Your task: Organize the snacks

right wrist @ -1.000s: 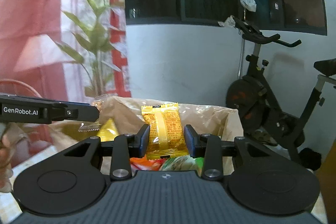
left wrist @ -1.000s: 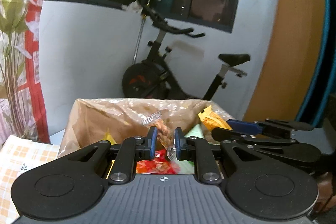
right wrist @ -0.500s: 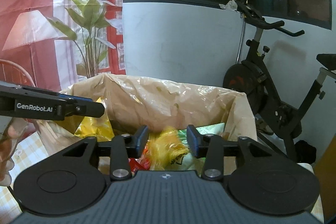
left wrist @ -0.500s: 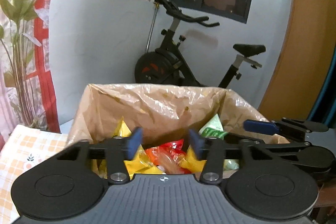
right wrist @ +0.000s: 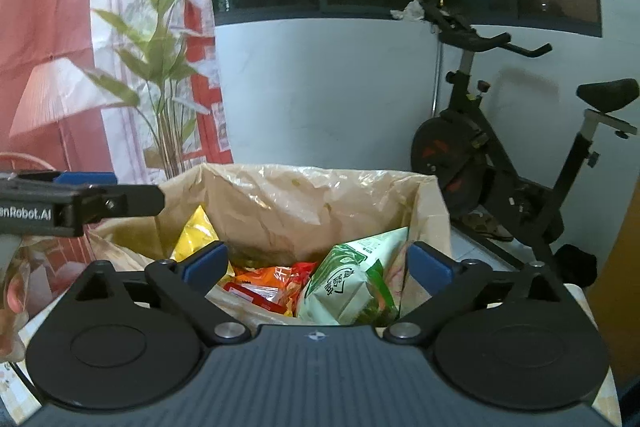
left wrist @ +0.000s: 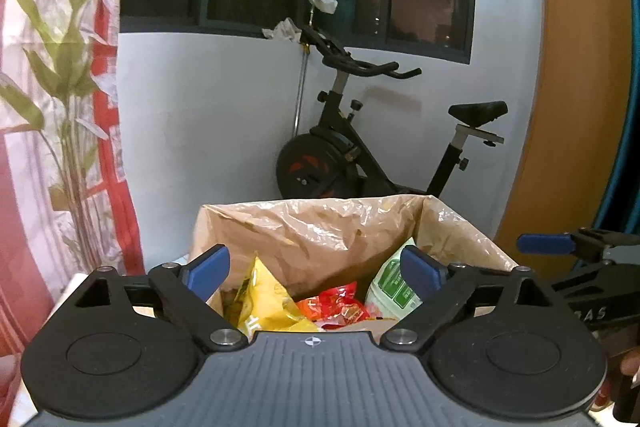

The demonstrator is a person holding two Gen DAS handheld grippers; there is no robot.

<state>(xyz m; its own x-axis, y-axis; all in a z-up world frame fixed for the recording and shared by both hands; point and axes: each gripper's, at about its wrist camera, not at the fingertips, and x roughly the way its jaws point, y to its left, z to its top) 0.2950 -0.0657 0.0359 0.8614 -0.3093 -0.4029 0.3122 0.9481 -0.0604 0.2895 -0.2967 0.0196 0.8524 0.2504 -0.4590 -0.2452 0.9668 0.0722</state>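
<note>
A cardboard box (left wrist: 452, 223) (right wrist: 430, 203) lined with crinkled plastic stands just ahead of both grippers. Inside lie a yellow bag (left wrist: 260, 299) (right wrist: 196, 231), red and orange packets (left wrist: 336, 303) (right wrist: 276, 279) and a green-and-white bag (left wrist: 394, 283) (right wrist: 348, 283). My left gripper (left wrist: 314, 269) hovers over the box's near edge, its jaws opening wide with nothing between them. My right gripper (right wrist: 320, 263) is beside it over the same box, jaws also opening, nothing held. Each gripper shows at the edge of the other's view.
An exercise bike (left wrist: 360, 147) (right wrist: 500, 155) stands against the white wall behind the box. A curtain with a leaf print (left wrist: 60, 87) (right wrist: 152, 59) hangs at the left. An orange door (left wrist: 568, 87) is at the right. A checked tablecloth (right wrist: 16, 403) lies under the box.
Both grippers opened: the left let go of a clear-wrapped snack and the right an orange packet, which dropped into the box. Both views pulled back and up slightly.
</note>
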